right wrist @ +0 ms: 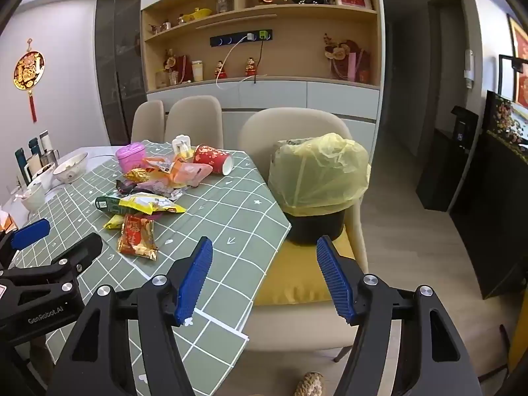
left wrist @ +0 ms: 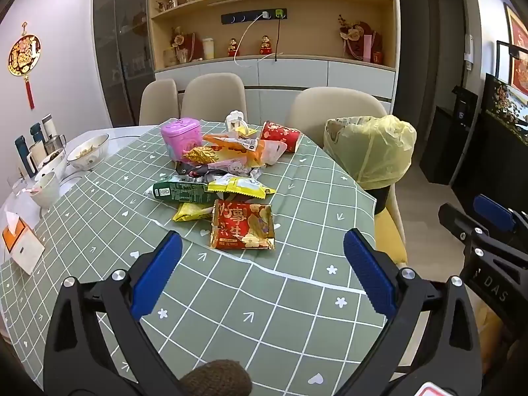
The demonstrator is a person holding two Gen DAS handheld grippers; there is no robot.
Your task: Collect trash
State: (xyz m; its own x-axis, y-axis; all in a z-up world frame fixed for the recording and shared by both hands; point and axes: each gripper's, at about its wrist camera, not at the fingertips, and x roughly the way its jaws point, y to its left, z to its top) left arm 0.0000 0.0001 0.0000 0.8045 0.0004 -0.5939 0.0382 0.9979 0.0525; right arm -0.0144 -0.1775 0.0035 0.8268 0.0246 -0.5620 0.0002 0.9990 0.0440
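Observation:
A pile of snack wrappers [left wrist: 217, 171] lies on the green checked tablecloth [left wrist: 231, 297]; it also shows in the right wrist view [right wrist: 145, 191]. The nearest piece is a red and gold packet [left wrist: 242, 226], also seen from the right [right wrist: 137, 236]. A pink tin [left wrist: 181, 137] and a red paper cup [left wrist: 280, 135] lie at the pile's far side. A bin lined with a yellow bag [left wrist: 373, 151] stands on a chair, seen also in the right wrist view [right wrist: 316, 178]. My left gripper [left wrist: 262, 264] is open and empty, just short of the red packet. My right gripper [right wrist: 264, 277] is open and empty, over the table edge and the chair.
Bowls [left wrist: 87, 151] and flasks [left wrist: 39, 135] stand at the table's far left, a tissue box [left wrist: 21, 244] at the left edge. Beige chairs [left wrist: 214, 95] ring the far side. A yellow cushion [right wrist: 297, 277] lies on the bin's chair. A dark cabinet [right wrist: 495, 198] stands at the right.

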